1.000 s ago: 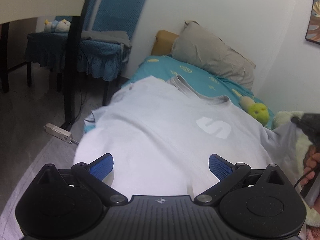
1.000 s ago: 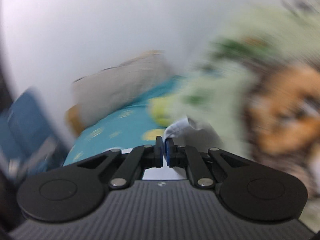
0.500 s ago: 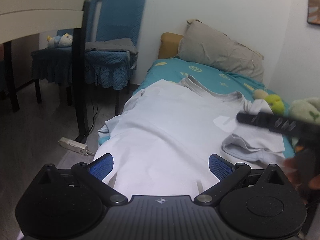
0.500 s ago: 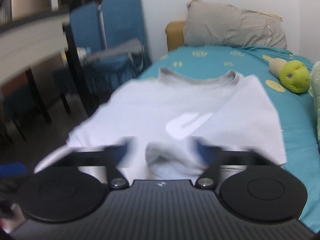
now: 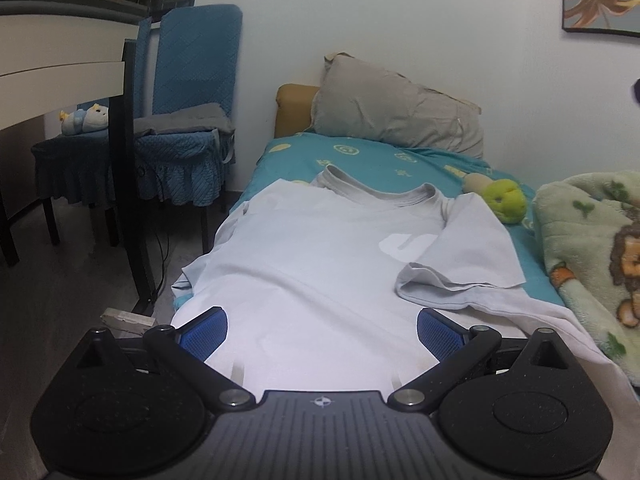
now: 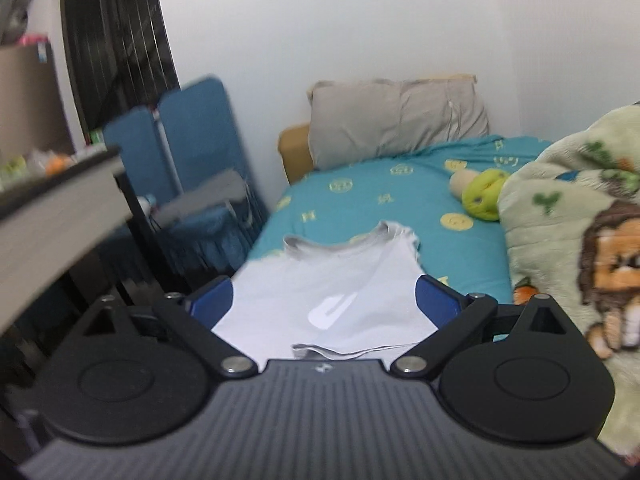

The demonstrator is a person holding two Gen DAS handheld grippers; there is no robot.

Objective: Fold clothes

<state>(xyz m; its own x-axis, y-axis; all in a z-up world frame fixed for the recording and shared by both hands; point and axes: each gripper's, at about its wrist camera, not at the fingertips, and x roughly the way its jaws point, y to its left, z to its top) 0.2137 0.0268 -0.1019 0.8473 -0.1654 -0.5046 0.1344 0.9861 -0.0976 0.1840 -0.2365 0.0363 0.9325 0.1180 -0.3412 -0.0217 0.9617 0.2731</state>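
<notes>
Right tool [image 6: 324, 304] spread wide above white T-shirt [image 6: 320, 292], sleeve folded inward

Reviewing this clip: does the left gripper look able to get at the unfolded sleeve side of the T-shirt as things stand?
Probably yes. The left gripper is open and empty over the T-shirt, and the unfolded side hangs off the bed's edge with nothing lying on it. The sleeve itself is hard to make out.

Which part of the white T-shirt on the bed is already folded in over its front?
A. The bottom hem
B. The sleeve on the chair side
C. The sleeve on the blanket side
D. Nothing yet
C: the sleeve nearest the lion blanket lies doubled over the white T-shirt, partly covering its chest print.
</notes>
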